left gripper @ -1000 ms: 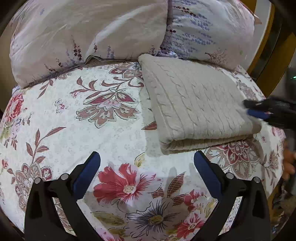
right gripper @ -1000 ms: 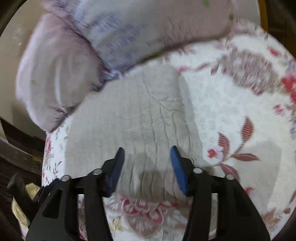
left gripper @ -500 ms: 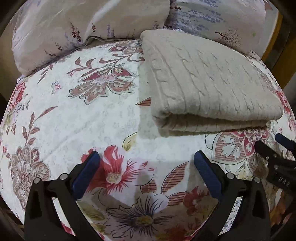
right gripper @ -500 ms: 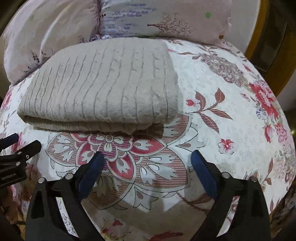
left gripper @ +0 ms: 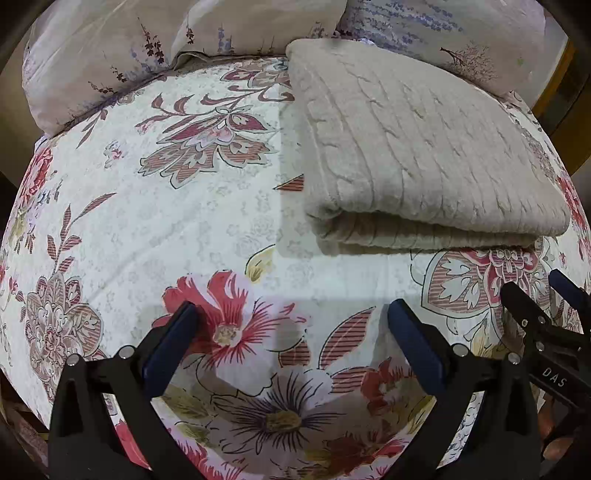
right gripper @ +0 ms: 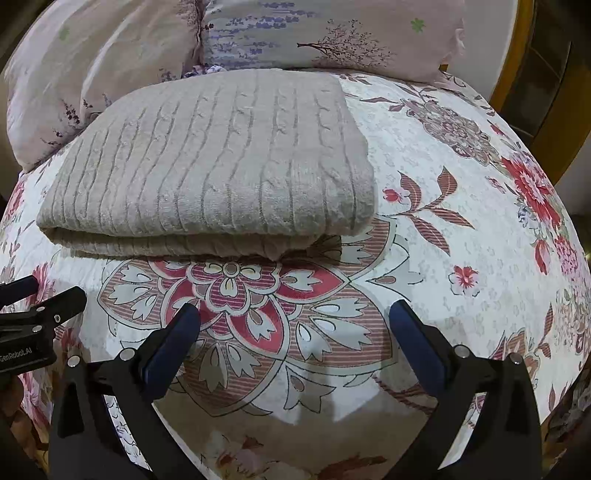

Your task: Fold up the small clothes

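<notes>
**Soft knit, printed cotton, matt plastic**

The folded beige cable-knit garment (left gripper: 417, 147) (right gripper: 221, 155) is a thick, fuzzy, ribbed knit with a matt nap. Under it, the white floral-printed bedspread (left gripper: 184, 221) (right gripper: 443, 240) looks like smooth woven cloth with a faint embossed pattern. At 12 o'clock the pale pink printed pillows (left gripper: 147, 55) (right gripper: 314, 33) are thin, lightly creased fabric. The left gripper (left gripper: 291, 332) and right gripper (right gripper: 295, 332) are matt black plastic with dull blue rubbery pads (left gripper: 170, 347) (right gripper: 417, 343) and small shiny metal rivets.

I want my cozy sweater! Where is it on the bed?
The folded beige sweater lies on the flowered bedspread, right up against the pillows; it fills the upper right of the left wrist view and the upper left of the right.
</notes>
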A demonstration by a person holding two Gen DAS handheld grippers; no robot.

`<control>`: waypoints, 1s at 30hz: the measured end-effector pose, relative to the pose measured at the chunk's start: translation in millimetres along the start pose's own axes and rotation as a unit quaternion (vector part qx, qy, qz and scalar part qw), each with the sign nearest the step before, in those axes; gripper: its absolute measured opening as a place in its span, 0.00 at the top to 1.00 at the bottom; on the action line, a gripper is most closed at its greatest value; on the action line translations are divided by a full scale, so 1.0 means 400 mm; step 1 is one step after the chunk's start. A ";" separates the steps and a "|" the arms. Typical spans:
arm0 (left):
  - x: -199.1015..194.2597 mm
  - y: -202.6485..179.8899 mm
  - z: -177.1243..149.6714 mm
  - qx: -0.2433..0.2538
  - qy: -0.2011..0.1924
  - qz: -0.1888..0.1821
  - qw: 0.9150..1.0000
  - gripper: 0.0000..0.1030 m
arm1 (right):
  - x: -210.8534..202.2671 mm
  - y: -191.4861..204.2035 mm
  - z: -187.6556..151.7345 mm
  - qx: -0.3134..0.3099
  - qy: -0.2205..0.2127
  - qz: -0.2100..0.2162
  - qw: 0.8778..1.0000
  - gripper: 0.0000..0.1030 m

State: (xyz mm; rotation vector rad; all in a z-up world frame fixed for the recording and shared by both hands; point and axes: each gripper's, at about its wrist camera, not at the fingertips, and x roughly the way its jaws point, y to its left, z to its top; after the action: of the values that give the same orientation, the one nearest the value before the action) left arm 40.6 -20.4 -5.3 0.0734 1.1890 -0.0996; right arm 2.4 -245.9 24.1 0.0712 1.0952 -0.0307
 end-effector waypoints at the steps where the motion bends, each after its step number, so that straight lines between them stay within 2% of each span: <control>1: 0.000 0.000 0.000 -0.001 -0.001 0.000 1.000 0.02 | 0.000 0.000 0.000 0.000 -0.001 0.000 1.000 0.01; 30: 0.000 -0.001 -0.002 -0.001 -0.001 0.001 1.000 0.02 | 0.000 -0.001 0.000 0.006 0.005 -0.002 1.000 0.01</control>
State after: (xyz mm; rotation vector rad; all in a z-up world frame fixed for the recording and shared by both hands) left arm 39.7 -20.7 -5.4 0.0728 1.1863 -0.0956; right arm 2.4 -246.3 23.8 0.0796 1.1046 -0.0409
